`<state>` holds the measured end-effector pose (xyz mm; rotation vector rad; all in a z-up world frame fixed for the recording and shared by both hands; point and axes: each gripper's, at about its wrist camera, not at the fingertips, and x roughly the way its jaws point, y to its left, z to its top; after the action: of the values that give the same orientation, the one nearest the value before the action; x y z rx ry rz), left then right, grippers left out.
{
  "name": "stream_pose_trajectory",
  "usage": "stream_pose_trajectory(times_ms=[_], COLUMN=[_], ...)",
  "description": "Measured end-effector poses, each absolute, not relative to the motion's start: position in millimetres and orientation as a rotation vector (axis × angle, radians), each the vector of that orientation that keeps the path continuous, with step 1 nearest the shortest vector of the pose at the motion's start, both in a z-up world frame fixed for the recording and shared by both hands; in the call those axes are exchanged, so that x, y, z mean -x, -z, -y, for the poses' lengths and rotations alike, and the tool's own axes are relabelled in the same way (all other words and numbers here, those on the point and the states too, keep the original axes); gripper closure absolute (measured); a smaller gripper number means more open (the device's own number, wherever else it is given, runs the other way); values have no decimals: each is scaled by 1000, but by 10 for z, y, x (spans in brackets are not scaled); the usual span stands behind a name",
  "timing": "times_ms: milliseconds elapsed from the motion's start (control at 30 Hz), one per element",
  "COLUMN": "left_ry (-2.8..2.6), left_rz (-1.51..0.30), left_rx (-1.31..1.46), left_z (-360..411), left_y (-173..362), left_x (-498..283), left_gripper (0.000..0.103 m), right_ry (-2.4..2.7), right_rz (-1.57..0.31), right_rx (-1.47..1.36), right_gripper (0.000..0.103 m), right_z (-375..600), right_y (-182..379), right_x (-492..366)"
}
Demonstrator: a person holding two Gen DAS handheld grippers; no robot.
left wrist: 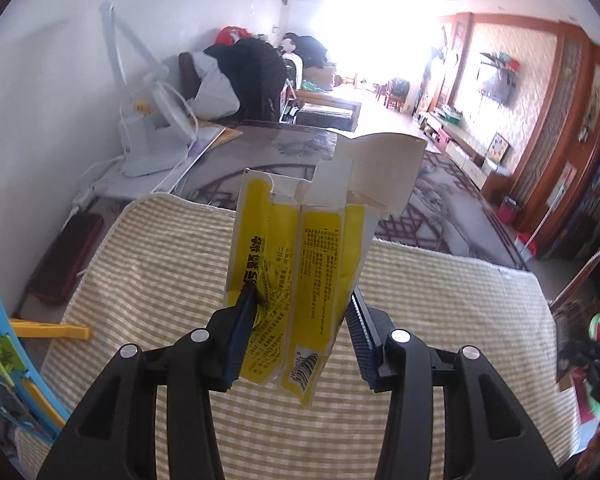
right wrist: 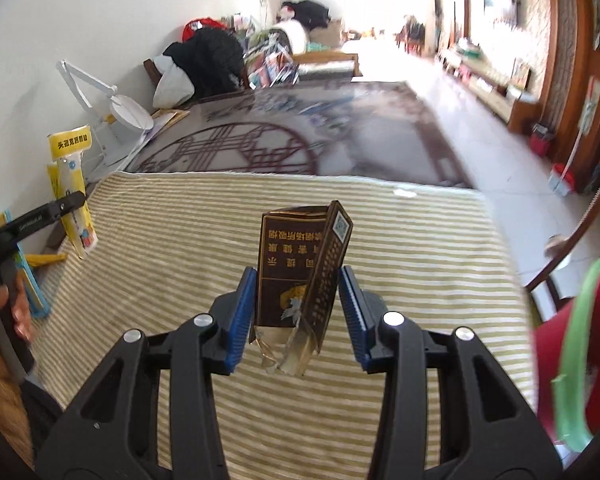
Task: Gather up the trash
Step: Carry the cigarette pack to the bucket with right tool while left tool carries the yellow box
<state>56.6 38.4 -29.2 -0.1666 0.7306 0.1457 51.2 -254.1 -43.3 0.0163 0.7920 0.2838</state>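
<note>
My left gripper (left wrist: pixel 300 300) is shut on a flattened yellow carton (left wrist: pixel 300 256) with torn white flaps, held upright above the striped cloth (left wrist: pixel 148 264). My right gripper (right wrist: pixel 298 280) is shut on a crushed brown cigarette pack (right wrist: pixel 300 272), held upright above the same striped cloth (right wrist: pixel 412 248). In the right wrist view the left gripper's finger (right wrist: pixel 40 216) and the yellow carton (right wrist: pixel 70 184) show at the far left. A red bin with a green rim (right wrist: pixel 572 344) stands at the right edge, to the right of my right gripper.
A white desk lamp (left wrist: pixel 148 132) stands at the table's far left by the wall. A blue and yellow toy (left wrist: pixel 4 320) lies at the left edge. Beyond the cloth is a dark patterned tabletop (right wrist: pixel 300 140). A sofa piled with clothes (left wrist: pixel 252 72) is behind.
</note>
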Motion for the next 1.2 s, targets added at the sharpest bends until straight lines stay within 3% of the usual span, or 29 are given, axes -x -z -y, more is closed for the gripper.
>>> stream_pose_trajectory(times_ms=[500,1200], left_ry=[-45,104], left_rz=[-746,-776], left_rx=[81,30], left_z=[810,1895], left_y=[136,170], left_x=[-58,-112], left_gripper=[60,60], right_ry=[-283,-156], right_rz=[-733,-650], right_rx=[-158,-210], right_gripper=[62,62], right_z=[3214,4068], right_y=[365,297], right_x=[-332,-48])
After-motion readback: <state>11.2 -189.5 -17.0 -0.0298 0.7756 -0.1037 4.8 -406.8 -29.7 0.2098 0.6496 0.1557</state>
